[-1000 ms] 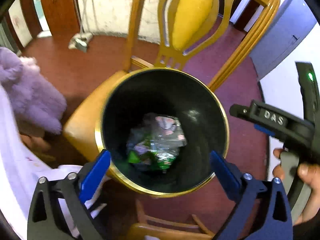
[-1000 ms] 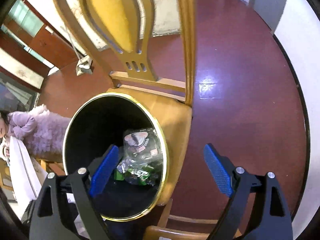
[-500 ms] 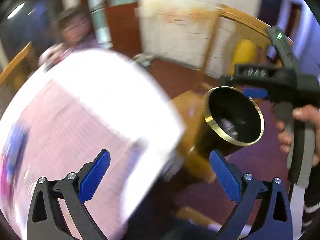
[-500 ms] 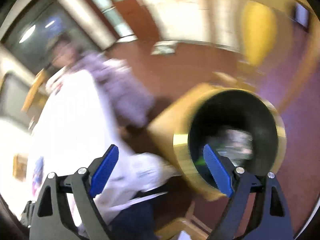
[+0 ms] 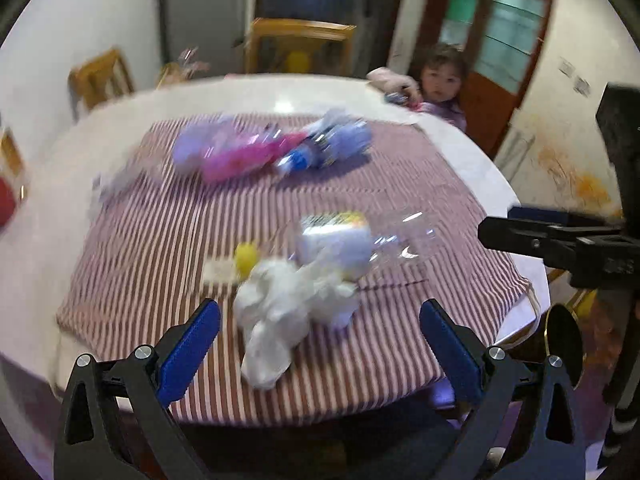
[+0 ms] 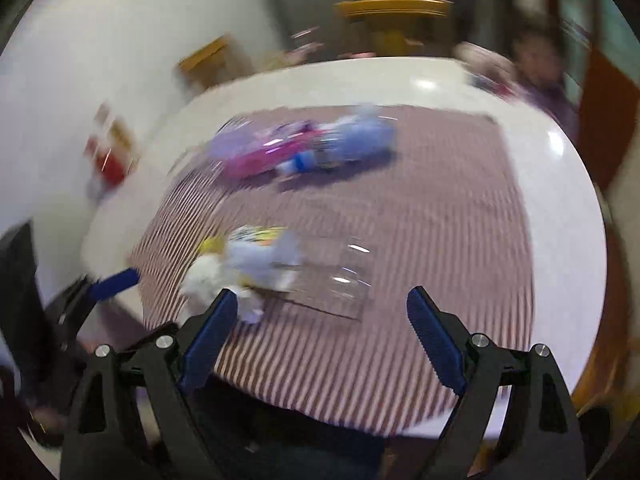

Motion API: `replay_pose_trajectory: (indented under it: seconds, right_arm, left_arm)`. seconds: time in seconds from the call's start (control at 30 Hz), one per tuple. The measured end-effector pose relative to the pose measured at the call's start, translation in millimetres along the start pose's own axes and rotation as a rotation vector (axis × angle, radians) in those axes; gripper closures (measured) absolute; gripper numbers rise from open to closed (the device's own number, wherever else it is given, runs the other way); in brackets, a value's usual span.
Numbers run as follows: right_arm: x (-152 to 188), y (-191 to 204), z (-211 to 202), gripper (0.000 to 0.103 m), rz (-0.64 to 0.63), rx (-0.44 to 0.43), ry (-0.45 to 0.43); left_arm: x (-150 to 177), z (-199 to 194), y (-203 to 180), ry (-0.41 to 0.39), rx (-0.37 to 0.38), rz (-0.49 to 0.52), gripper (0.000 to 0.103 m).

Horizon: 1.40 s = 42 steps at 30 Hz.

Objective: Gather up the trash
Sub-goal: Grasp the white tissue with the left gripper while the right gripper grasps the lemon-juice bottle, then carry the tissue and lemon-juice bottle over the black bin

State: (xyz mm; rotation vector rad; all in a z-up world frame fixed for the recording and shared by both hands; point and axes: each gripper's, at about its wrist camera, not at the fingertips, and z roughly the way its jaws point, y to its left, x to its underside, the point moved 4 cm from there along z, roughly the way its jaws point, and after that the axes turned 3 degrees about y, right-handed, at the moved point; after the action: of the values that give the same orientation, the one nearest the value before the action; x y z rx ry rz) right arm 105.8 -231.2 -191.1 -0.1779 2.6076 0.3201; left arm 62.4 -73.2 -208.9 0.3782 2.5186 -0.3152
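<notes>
Left gripper (image 5: 320, 344) hovering with fingers spread, holding nothing; crumpled white tissue (image 5: 288, 304) lying between and just beyond blue pads. Right gripper (image 6: 320, 332) likewise spread, empty; clear plastic container (image 6: 340, 276) lying just ahead on striped cloth (image 6: 440, 240). Coloured wrappers (image 5: 272, 148) lying farther out.

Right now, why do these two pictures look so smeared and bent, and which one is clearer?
Left wrist view: clearer; the crumpled white tissue shows folds, though the far wrappers smear. Right wrist view: heavy motion blur streaks the striped cloth and the wrappers. Both: the fisheye lens bows the table edge; only the blue fingers stay sharp.
</notes>
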Motion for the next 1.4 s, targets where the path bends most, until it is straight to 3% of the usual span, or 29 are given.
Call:
replay_pose_trajectory:
  seconds: [0.17,0.27,0.43,0.63,0.83,0.97,1.03,1.07,1.13,1.23,1.4]
  right_arm:
    - [-12,43,35,0.017,-0.416,0.048,0.175]
    - [-11,55,61,0.028,-0.621,0.076,0.267]
    - [-10,65,100,0.029,-0.788,0.055,0.393]
    - [-11,65,143,0.031,-0.903,0.129,0.451]
    - [-8,57,172,0.039,-0.909,0.107,0.533]
    - [-15,52,183,0.044,-0.782,0.015,0.580]
    - [-15,47,185,0.045,-0.729,-0.008,0.604]
    - [-16,43,185,0.046,-0.692,-0.024,0.609]
    - [-18,36,183,0.047,-0.615,-0.061,0.608]
    - [-25,28,171,0.047,-0.503,-0.161,0.555]
    - [-27,15,156,0.047,-0.440,-0.156,0.483]
  left_arm:
    - [9,27,11,0.071,-0.036,-0.059,0.006]
    - [13,39,16,0.098,-0.057,-0.081,0.006]
    - [17,51,31,0.134,-0.092,-0.111,0.006]
    - [12,67,42,0.169,-0.116,-0.131,0.006]
    - [8,84,46,0.199,-0.109,-0.134,0.006]
    - [4,97,49,0.218,-0.096,-0.134,0.007]
    - [2,102,48,0.219,-0.080,-0.126,0.017]
    - [1,104,48,0.220,-0.073,-0.118,0.037]
    - [-2,104,45,0.209,-0.087,-0.077,0.061]
    - [-5,97,44,0.183,-0.086,-0.076,0.071]
    - [-14,76,55,0.120,-0.090,-0.112,0.073]
